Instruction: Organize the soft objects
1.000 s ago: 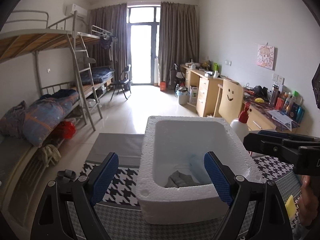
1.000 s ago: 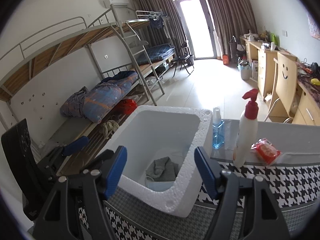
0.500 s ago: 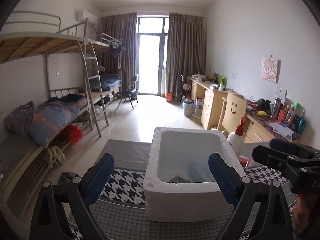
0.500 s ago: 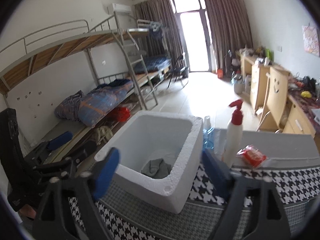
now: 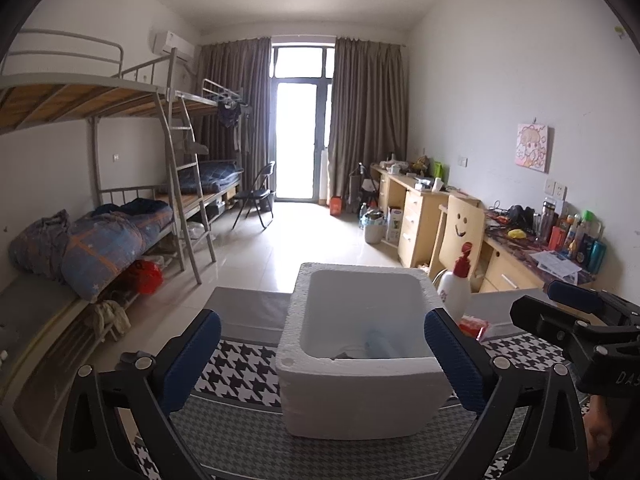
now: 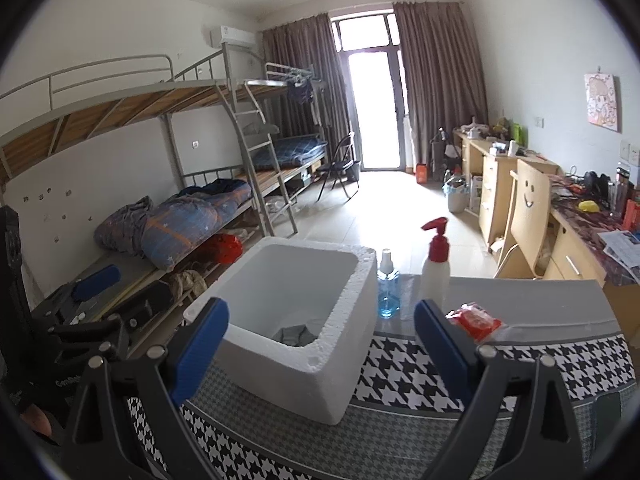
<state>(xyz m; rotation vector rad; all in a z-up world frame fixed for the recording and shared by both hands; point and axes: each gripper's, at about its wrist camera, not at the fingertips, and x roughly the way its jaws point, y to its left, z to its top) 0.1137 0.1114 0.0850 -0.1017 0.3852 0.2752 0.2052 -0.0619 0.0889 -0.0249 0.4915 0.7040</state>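
Note:
A white foam box (image 5: 360, 392) (image 6: 320, 356) stands on the houndstooth-covered table (image 5: 240, 368) (image 6: 560, 364). Grey cloth (image 6: 295, 334) lies at its bottom, with a sliver of grey cloth (image 5: 348, 356) and something pale blue (image 5: 378, 347) showing over the near wall. My left gripper (image 5: 322, 364) hangs in front of the box, its jaws still opening with nothing between the pads. My right gripper (image 6: 322, 344) is held off the box's near right corner, jaws also opening and empty. Each gripper shows at the edge of the other's view.
Beside the box stand a white spray bottle with a red top (image 6: 435, 264) and a small blue-liquid bottle (image 6: 388, 284); a red packet (image 6: 474, 320) lies near them. Bunk beds (image 5: 100, 236) line the left wall, desks (image 5: 500, 256) the right.
Both grippers have drawn back and up from the foam box, which now looks smaller and farther. Both pairs of jaws have spread wider.

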